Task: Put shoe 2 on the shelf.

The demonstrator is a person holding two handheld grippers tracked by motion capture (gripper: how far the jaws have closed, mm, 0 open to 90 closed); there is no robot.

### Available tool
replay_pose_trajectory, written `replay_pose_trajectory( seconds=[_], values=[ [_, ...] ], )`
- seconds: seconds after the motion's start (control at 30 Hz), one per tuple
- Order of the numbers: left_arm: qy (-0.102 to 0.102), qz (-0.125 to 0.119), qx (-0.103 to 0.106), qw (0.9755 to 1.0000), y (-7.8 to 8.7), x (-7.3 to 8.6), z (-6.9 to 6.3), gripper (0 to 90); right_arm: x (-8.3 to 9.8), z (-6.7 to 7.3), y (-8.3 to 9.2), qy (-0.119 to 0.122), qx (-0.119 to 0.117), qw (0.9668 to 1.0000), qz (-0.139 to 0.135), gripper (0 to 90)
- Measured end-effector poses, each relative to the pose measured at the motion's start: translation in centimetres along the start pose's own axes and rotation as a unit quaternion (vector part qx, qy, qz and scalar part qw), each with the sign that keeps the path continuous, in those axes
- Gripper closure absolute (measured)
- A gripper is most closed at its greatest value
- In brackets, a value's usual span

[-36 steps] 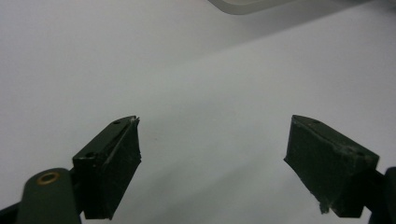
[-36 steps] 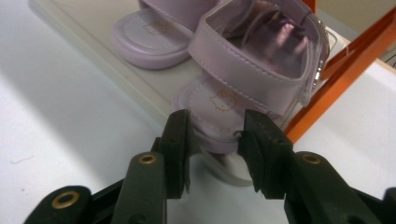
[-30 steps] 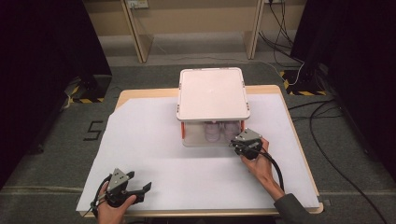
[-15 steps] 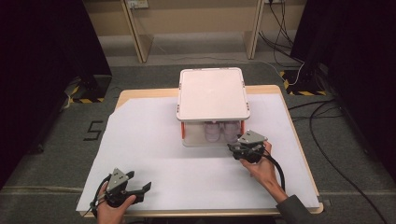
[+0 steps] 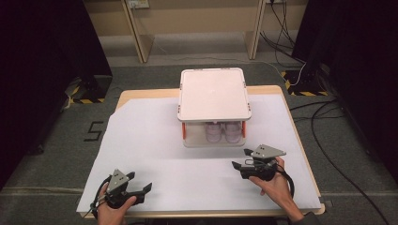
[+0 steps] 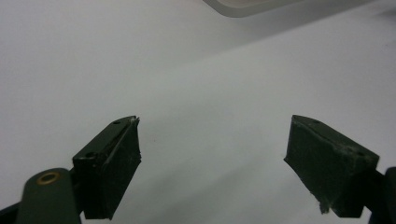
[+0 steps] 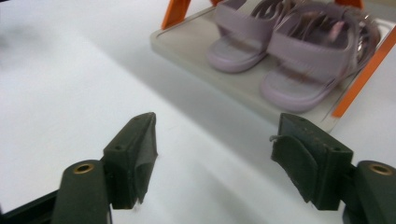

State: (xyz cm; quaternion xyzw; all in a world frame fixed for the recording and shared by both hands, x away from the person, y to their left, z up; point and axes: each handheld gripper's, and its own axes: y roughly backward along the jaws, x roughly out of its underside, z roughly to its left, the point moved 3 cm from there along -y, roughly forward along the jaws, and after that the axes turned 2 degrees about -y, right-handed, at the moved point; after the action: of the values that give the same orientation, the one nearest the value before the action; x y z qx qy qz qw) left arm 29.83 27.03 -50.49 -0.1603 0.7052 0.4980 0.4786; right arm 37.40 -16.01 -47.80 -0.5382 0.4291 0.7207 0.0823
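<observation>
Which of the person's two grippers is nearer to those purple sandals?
Right. The right gripper sits just in front of the purple sandals; the left gripper rests far off at the table's near left.

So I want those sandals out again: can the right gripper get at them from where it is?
Probably yes. The right gripper has open, empty jaws facing the sandals, which sit on the rack's lower shelf; its near side looks open, with only bare sheet between.
</observation>
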Motion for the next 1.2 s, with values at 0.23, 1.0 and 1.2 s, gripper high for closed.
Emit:
replay_pose_trajectory(
  seconds=[0.23,1.0,1.2],
  values=[
    [0.0,0.0,-0.001,1.0,0.0,0.0,0.0,17.1,1.4,0.3,1.3,-0.009,-0.009,0.9999,0.002,26.3],
    [-0.001,0.002,0.0,1.0,0.0,0.0,0.0,17.1,4.2,0.7,3.9,-0.027,-0.008,0.9996,0.005,16.2],
    [-0.002,0.003,0.0,1.0,-0.1,0.0,-0.1,17.1,5.0,1.0,4.4,-0.033,-0.003,0.9993,0.016,16.2]
  ],
)
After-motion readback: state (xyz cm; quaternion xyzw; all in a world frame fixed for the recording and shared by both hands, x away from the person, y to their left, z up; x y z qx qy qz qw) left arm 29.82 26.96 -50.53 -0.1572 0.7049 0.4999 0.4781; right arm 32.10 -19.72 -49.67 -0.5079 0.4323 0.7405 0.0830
